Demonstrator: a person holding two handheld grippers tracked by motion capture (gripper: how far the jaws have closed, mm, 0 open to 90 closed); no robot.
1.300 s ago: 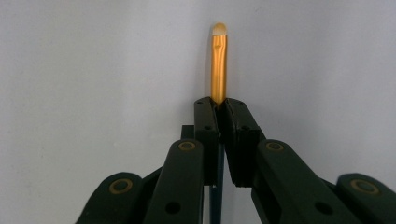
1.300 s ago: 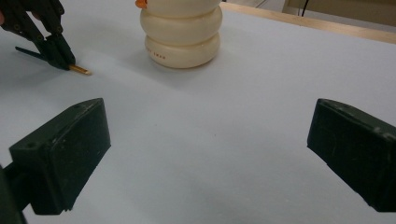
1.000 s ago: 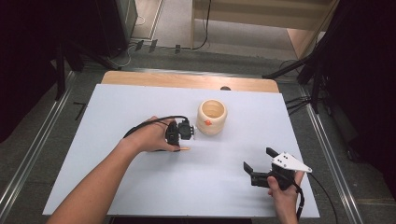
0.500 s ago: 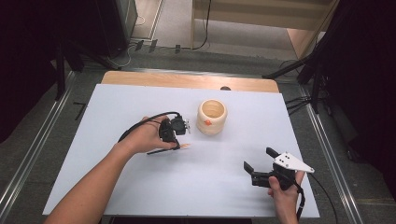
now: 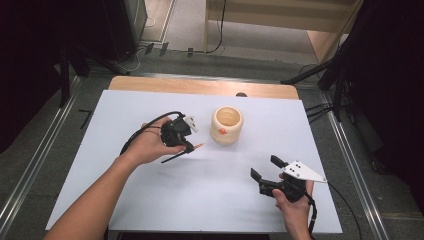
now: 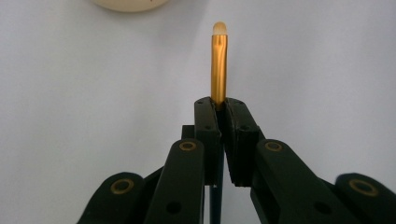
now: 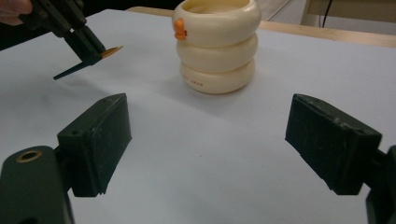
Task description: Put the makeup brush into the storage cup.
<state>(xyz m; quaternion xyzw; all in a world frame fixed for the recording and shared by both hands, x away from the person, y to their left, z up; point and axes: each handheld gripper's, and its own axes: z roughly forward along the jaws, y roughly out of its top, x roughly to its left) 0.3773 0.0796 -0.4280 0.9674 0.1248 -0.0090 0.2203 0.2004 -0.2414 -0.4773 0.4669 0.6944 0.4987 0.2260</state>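
The left gripper [image 5: 186,145] has its jaws pinched tight on a slim brush [image 6: 218,60], gold ferrule and pale tip poking out toward the cream ribbed cup [image 5: 226,125] just beside it on the white table [image 5: 150,105]. The right gripper [image 5: 265,167] sits well apart, nearer the person, jaws spread wide and holding nothing.

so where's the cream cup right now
In the high view the cream cup stands upright on the white table, toward the far middle, just right of the left gripper, which holds a small brush.
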